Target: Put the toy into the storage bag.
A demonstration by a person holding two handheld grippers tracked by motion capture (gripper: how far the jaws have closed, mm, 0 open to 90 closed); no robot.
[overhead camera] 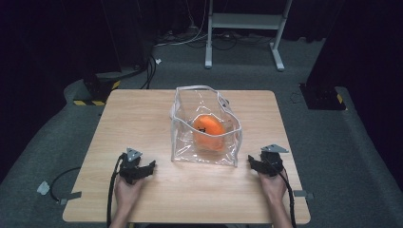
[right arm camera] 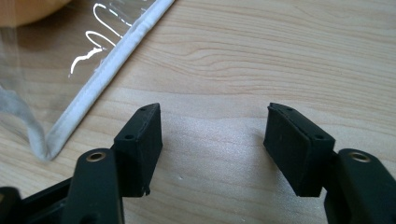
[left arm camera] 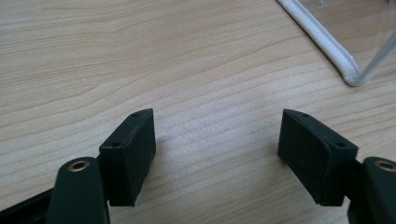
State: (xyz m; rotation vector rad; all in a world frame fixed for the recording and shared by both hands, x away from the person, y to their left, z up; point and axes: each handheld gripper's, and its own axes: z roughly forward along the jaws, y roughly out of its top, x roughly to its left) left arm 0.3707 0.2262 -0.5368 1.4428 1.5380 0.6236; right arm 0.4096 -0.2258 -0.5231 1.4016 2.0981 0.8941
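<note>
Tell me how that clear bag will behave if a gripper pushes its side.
The clear bag looks like thin, wrinkled film with white piping, so its wall would probably buckle before it slides. The orange thing inside may weigh it down a little. Lifted by its handle, it would likely sag.

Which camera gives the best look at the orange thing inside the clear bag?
The high view: the orange thing shows whole through the clear bag, in the middle of the table. The right gripper view catches just a blurred orange edge at its top left corner. The left gripper view shows the bag's white-trimmed corner.
</note>
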